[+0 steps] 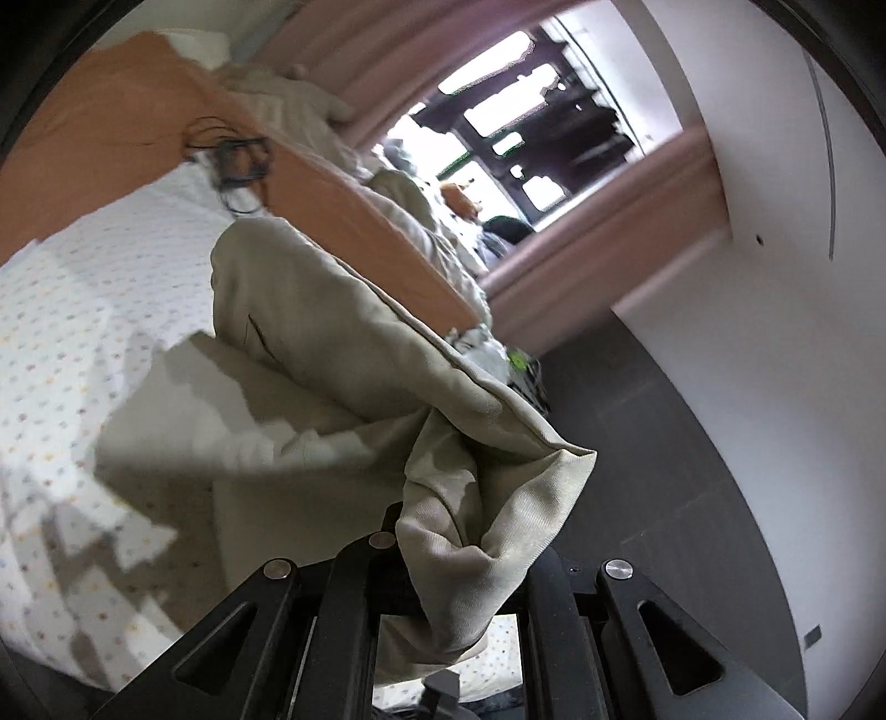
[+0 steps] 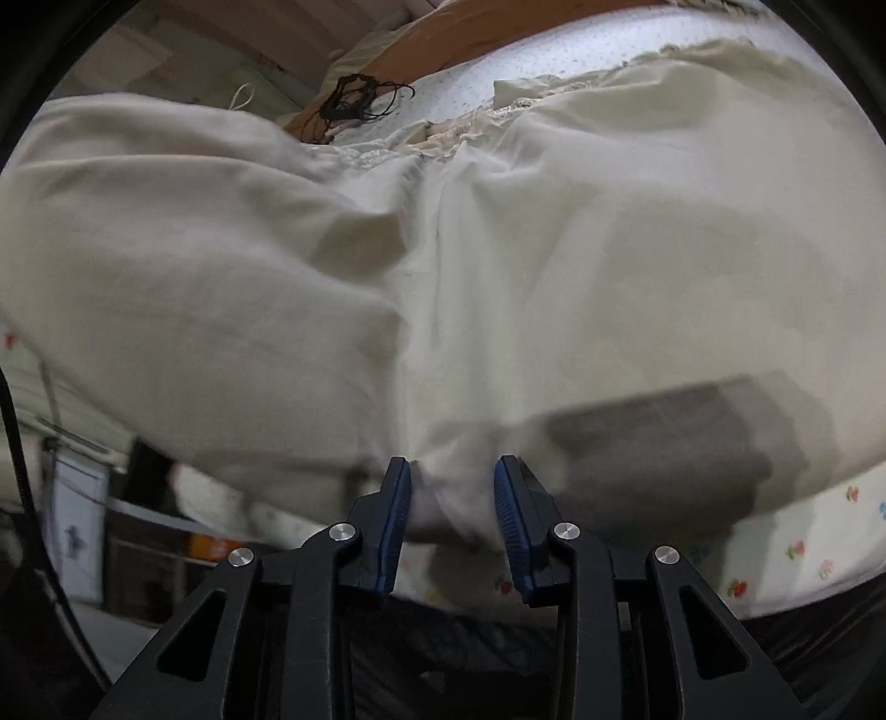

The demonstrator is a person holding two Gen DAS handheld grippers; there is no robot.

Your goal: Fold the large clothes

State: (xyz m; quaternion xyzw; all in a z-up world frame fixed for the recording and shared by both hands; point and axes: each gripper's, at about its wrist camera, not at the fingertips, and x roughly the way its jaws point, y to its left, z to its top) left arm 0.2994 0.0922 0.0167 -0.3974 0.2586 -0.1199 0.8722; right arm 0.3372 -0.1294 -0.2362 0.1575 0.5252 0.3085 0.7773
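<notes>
Here the left gripper point(image 1: 443, 587) is clamped tight on a bunched corner of the beige garment point(image 1: 343, 354), which hangs from it above the bed point(image 1: 66, 332) with its dotted white sheet. In the right wrist view the same garment point(image 2: 498, 266) lies spread wide over the bed point(image 2: 803, 548), and the right gripper point(image 2: 453, 498) sits at its near edge, blue pads apart with a fold of cloth between them; whether the pads press on it cannot be told. A black tangle of cord point(image 2: 354, 99) lies near the orange blanket point(image 2: 470, 33) beyond.
</notes>
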